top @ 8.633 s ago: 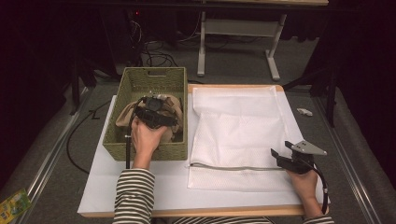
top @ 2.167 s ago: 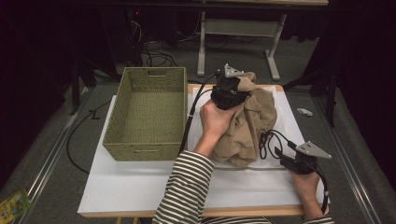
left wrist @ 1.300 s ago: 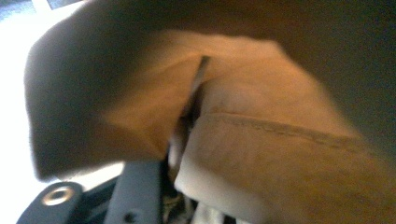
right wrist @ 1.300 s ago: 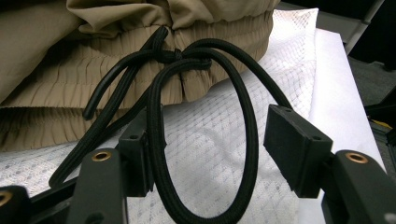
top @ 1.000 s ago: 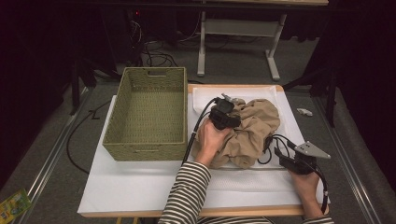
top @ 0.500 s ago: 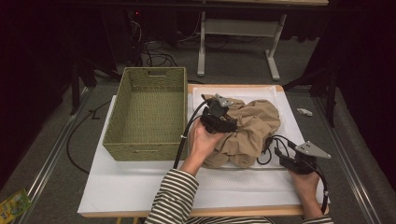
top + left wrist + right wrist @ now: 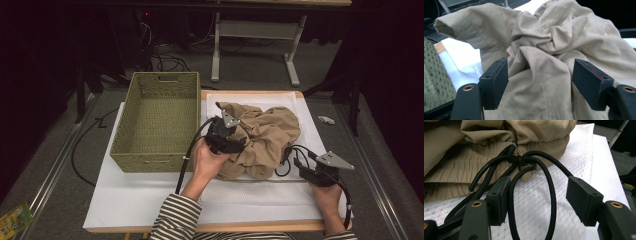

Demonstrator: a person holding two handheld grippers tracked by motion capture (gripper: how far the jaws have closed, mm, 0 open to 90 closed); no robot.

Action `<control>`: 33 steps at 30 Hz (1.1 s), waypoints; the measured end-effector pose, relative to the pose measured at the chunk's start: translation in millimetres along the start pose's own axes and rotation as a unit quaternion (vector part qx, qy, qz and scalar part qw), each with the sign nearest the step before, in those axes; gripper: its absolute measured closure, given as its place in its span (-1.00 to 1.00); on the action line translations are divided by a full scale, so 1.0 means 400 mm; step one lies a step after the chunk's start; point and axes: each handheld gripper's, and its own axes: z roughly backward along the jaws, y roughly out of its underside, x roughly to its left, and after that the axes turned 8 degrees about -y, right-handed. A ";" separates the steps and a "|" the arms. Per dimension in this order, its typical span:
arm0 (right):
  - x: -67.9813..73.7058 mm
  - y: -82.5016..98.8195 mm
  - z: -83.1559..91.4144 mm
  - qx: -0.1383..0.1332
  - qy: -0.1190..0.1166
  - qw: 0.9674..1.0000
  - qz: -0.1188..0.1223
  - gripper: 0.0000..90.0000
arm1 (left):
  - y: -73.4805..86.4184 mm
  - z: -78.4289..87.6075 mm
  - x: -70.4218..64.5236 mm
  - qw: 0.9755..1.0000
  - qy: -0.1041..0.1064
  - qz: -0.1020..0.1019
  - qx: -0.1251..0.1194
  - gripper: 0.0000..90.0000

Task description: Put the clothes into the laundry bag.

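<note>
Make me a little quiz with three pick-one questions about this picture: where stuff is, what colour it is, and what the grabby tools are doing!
1. Where is the crumpled garment?
A. in the basket
B. on the white mat
C. on the floor

2. What colour is the drawstring?
A. black
B. red
C. yellow

3. How does the left tool stand?
A. clamped on the basket rim
B. open, garment between the jaws
C. shut on the drawstring

Answers:
1 B: it lies on the white mat, beside the basket.
2 A: the knotted drawstring looks black against the tan waistband.
3 B: its jaws have just been opening, and the cloth sits unpinched between them.
</note>
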 end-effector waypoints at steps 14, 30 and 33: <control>0.001 -0.002 -0.005 0.011 0.000 1.000 0.003 -0.16 | 0.089 0.037 0.003 1.000 -0.019 0.005 -0.006 -0.40; 0.010 -0.007 -0.015 0.032 -0.005 0.999 0.019 0.09 | 0.219 0.054 -0.002 1.000 0.018 0.019 -0.013 -0.24; 0.008 -0.009 -0.016 0.038 -0.010 0.999 0.016 0.12 | 0.235 0.052 -0.005 1.000 0.014 0.014 -0.007 -0.24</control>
